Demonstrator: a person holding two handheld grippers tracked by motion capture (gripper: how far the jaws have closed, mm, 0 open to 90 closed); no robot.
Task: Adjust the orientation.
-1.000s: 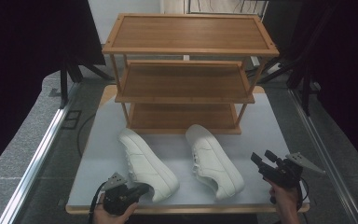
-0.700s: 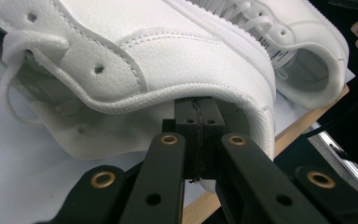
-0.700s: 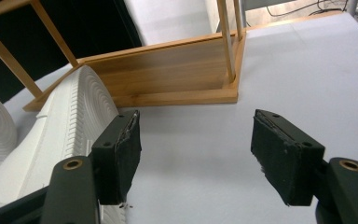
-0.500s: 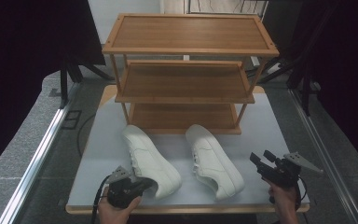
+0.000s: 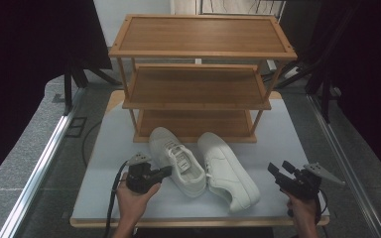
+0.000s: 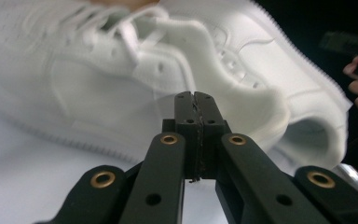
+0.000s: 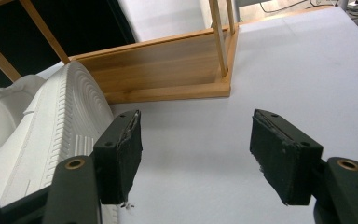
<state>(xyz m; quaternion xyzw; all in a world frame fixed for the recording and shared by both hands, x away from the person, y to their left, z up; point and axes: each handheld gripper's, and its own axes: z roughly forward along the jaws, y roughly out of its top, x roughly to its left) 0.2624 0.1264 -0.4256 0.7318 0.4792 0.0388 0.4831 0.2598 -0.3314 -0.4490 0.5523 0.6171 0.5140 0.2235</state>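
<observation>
Holding the left gripper [image 5: 164, 171] low over the white table [image 5: 297, 139], you have its jaws pressed flat together with nothing visibly caught between them; the tips sit just beside the heel collar of the left shoe [image 5: 176, 161]. That shoe lies touching the right shoe [image 5: 226, 171], both in front of the wooden rack [image 5: 198, 84], toes toward its bottom shelf. Your right gripper [image 5: 276, 170] stands near the right shoe's outer side, jaws spread wide, gripping nothing, with bare table between them in the right gripper view.
</observation>
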